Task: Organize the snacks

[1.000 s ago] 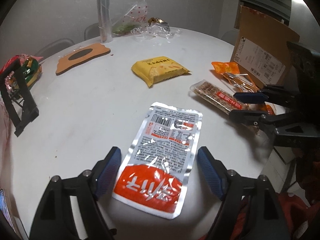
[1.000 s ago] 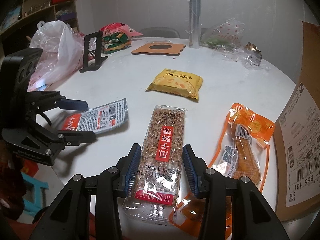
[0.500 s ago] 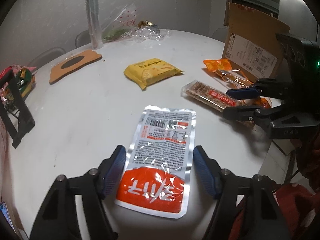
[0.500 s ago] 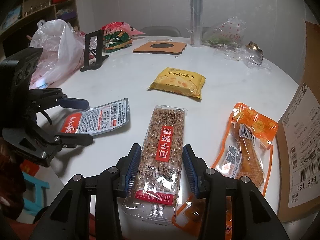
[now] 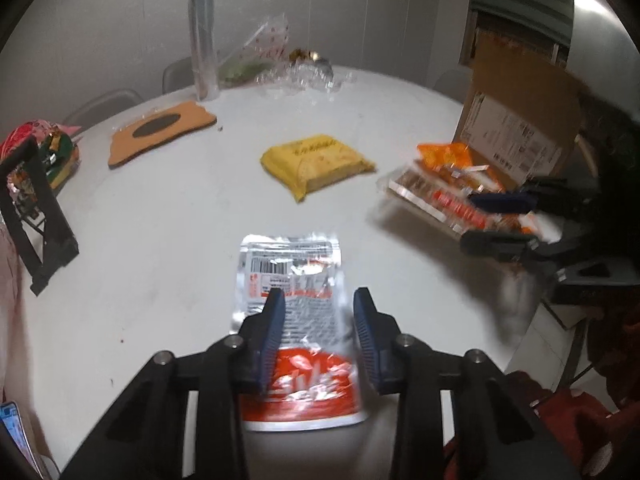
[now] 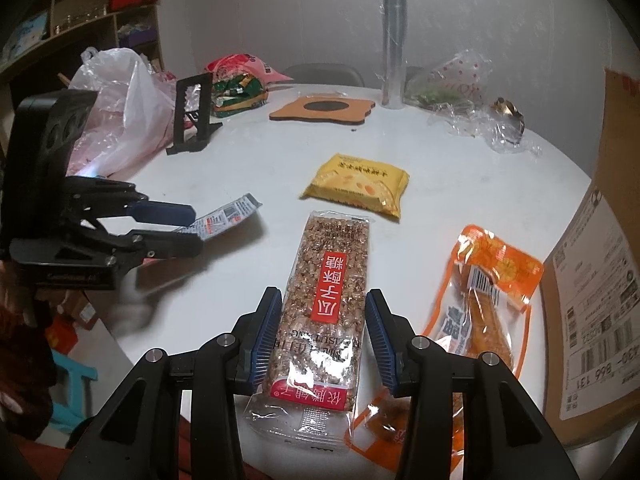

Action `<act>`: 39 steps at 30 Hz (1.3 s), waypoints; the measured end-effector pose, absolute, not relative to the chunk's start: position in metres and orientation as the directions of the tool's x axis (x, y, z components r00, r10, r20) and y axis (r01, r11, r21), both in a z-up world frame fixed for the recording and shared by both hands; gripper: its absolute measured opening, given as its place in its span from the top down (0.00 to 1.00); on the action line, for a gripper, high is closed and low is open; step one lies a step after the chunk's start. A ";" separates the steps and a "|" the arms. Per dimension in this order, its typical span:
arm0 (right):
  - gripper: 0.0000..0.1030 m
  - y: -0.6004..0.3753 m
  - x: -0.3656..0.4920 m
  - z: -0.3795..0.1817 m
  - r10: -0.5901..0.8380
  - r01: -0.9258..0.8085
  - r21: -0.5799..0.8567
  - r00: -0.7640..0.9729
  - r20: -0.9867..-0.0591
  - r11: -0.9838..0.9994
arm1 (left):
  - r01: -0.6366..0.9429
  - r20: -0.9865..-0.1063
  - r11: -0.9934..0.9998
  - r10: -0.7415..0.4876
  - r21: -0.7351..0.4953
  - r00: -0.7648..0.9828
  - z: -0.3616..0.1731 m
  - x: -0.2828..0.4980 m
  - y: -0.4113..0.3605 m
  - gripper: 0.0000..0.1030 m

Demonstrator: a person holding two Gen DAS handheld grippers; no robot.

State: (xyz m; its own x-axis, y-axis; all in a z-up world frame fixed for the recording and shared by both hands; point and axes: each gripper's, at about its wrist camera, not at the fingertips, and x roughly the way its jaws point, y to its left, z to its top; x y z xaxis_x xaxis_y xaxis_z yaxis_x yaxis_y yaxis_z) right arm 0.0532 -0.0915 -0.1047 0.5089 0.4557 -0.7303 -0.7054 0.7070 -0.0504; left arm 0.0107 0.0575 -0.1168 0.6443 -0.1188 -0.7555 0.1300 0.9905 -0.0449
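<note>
Left claw (image 5: 319, 312): narrowed onto the silver-and-red pouch (image 5: 296, 320), blue pads at both long edges, pouch buckled between them. In the right wrist view the pouch's far end is lifted off the tabletop (image 5: 160, 216), so the left claw holds it.

Right claw (image 6: 319, 312): pads pressed against both sides of the nut brittle bar (image 6: 324, 304), holding it. The left wrist view shows the bar raised clear of the tabletop, blurred.

Orange pouch (image 6: 484, 308) lies just right of the bar, its near end tucked under the bar's wrapper. Yellow pack (image 6: 358, 186) sits flat mid-tabletop, beyond both claws. Cardboard box (image 6: 596, 280) stands at the right edge, beside the orange pouch. Far side: black stand (image 6: 194, 114), clear tube (image 6: 394, 46), brown coaster (image 6: 322, 108).
</note>
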 end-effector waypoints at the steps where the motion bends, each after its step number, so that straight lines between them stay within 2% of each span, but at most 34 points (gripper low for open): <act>1: 0.62 -0.091 0.053 -0.104 0.455 -0.706 -0.054 0.511 -0.729 0.706 | 0.126 -0.754 0.991 -0.110 -0.037 0.648 -0.118 0.011 0.058 0.60; 4: 0.62 -0.090 0.053 -0.105 0.455 -0.706 -0.046 0.504 -0.734 0.707 | 0.107 -0.755 0.994 -0.093 -0.030 0.650 -0.124 0.011 0.061 0.40; 7: 0.62 -0.090 0.054 -0.108 0.457 -0.708 -0.031 0.488 -0.743 0.706 | 0.088 -0.757 0.996 -0.058 -0.001 0.651 -0.126 0.013 0.064 0.32; 13: 0.62 -0.090 0.056 -0.109 0.462 -0.710 -0.025 0.484 -0.743 0.704 | 0.050 -0.766 0.998 -0.051 -0.025 0.641 -0.129 0.017 0.070 0.30; 16: 0.62 -0.090 0.056 -0.110 0.465 -0.712 -0.023 0.482 -0.743 0.702 | 0.047 -0.764 0.999 -0.038 -0.011 0.644 -0.130 0.018 0.066 0.31; 18: 0.62 -0.089 0.058 -0.110 0.467 -0.713 -0.021 0.480 -0.743 0.700 | 0.042 -0.757 0.999 -0.037 -0.013 0.652 -0.129 0.019 0.064 0.36; 24: 0.62 -0.091 0.059 -0.113 0.472 -0.712 -0.010 0.475 -0.743 0.702 | 0.038 -0.754 0.999 -0.038 -0.017 0.655 -0.129 0.023 0.059 0.37; 25: 0.62 -0.092 0.060 -0.113 0.472 -0.711 -0.009 0.476 -0.742 0.703 | 0.038 -0.755 0.999 -0.044 -0.026 0.654 -0.128 0.023 0.059 0.45; 26: 0.62 -0.093 0.060 -0.112 0.472 -0.710 -0.008 0.477 -0.741 0.704 | 0.047 -0.750 0.998 -0.064 -0.044 0.658 -0.126 0.023 0.059 0.60; 31: 0.62 -0.095 0.059 -0.107 0.474 -0.707 -0.013 0.488 -0.733 0.707 | 0.043 -0.756 0.999 -0.051 -0.030 0.653 -0.122 0.028 0.057 0.62; 32: 0.62 -0.095 0.058 -0.107 0.474 -0.707 -0.015 0.489 -0.732 0.707 | 0.045 -0.758 0.999 -0.045 -0.021 0.650 -0.124 0.028 0.056 0.61; 34: 0.62 -0.096 0.058 -0.107 0.475 -0.708 -0.016 0.490 -0.730 0.706 | 0.050 -0.761 0.999 -0.044 -0.015 0.648 -0.126 0.027 0.055 0.47; 37: 0.62 -0.096 0.058 -0.107 0.475 -0.707 -0.010 0.485 -0.734 0.707 | 0.053 -0.754 0.999 -0.035 -0.001 0.656 -0.128 0.025 0.054 0.32; 39: 0.62 -0.096 0.058 -0.108 0.476 -0.709 -0.006 0.479 -0.738 0.705 | 0.038 -0.750 0.999 -0.002 0.031 0.662 -0.128 0.026 0.054 0.29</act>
State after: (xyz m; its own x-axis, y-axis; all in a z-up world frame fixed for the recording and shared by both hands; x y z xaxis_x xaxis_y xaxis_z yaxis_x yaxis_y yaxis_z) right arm 0.0581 -0.0958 -0.1081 0.4791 0.4758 -0.7377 -0.7094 0.7047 -0.0062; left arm 0.0264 0.0545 -0.1277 0.6616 -0.0016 -0.7499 0.0376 0.9988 0.0310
